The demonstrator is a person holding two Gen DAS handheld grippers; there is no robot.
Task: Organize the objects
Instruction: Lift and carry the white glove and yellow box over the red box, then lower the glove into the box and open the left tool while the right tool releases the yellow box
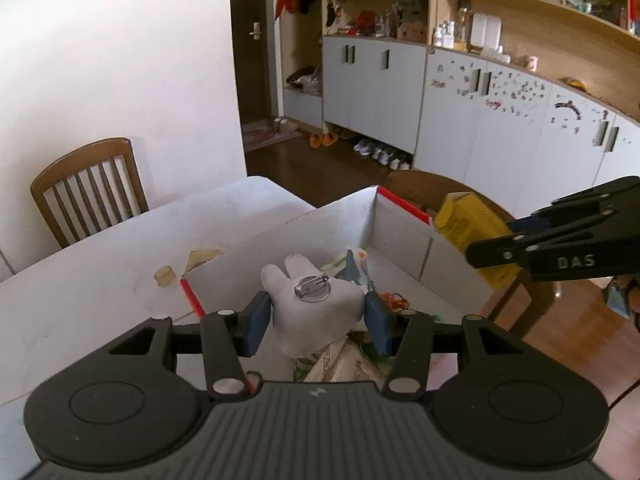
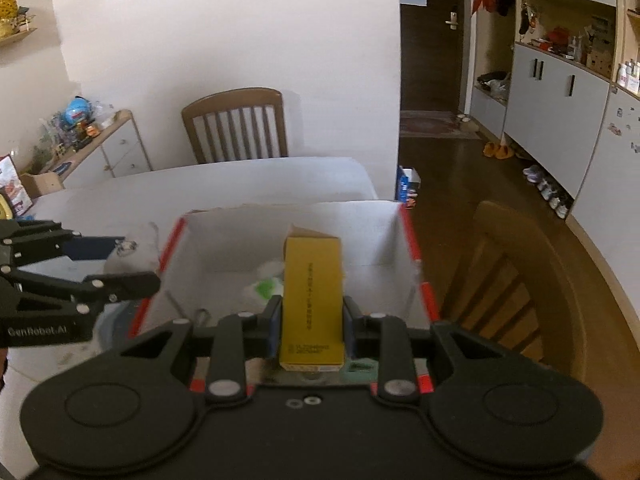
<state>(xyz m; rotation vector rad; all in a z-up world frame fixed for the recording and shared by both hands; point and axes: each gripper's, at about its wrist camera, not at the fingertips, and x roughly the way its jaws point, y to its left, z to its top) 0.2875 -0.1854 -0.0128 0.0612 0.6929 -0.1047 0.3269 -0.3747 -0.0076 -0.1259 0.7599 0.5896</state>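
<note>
1. The left tool (image 1: 316, 316) gripped a white plush glove-shaped toy (image 1: 310, 300) between its blue pads (image 1: 256, 322), jaws about half apart. A round metal pin-back badge (image 1: 314, 290) lay on the toy's upper face; whether it was fastened there could not be told.
2. The right tool (image 2: 310, 316) clamped a tall yellow carton (image 2: 312, 296) at a narrower setting, its pads on the carton's two long sides and the carton pointing forward along the fingers.
3. Both loads hung over a white cardboard box with red-taped edges (image 1: 400, 198), which already held crumpled wrappers and other small items (image 1: 392, 300).
4. The box sat on the pale worktop (image 1: 100, 280); its far right corner looked to overhang the worktop edge, above a wooden chair (image 2: 516, 280).
5. Just outside the box's left wall, a small tan cylinder (image 1: 165, 276) and a tan scrap (image 1: 202, 258) lay on the worktop, not yet sorted.
6. Judged risks:
   - If the badge was loose, tilting the toy on release could send it sliding off, perhaps outside the box.
   - The soft toy could deform and slip from the pads.
   - The two tools were near each other over one box; releasing together could cause them to collide.
   - A knock against the box wall could push the overhanging box toward the chair.
</note>
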